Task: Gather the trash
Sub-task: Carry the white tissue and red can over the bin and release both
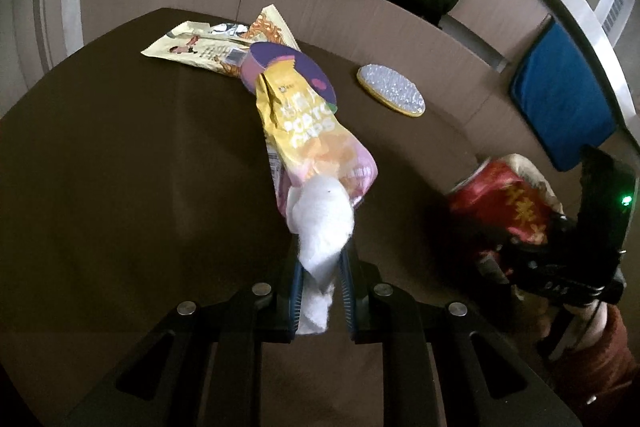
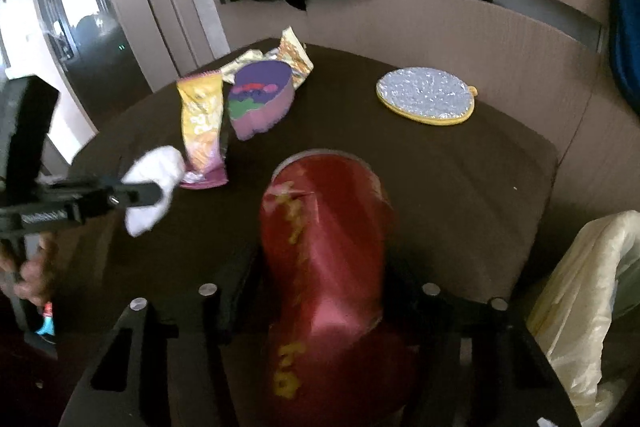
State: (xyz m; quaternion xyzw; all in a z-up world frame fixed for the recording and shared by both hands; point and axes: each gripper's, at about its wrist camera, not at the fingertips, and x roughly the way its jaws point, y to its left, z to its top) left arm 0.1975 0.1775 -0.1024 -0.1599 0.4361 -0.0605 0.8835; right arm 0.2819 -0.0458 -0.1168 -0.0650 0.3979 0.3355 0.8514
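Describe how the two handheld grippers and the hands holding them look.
Both are matte black frames with cut-out slots and round silver bolt heads. The left gripper has blue ribbed pads lining its jaws. The right gripper, seen from the left wrist, carries a black block with a green light. The right hand is bare below a dark red sleeve.

The left gripper (image 1: 320,283) is made of matte black plastic, with two fingers (image 1: 295,291) lined by blue ribbed pads and four round silver screws on its angular frame. The right gripper (image 2: 320,291) has the same black frame and silver screws; on its body a small green light (image 1: 626,201) glows. The hand (image 1: 600,323) shows bare skin and a dark red sleeve (image 1: 604,367).
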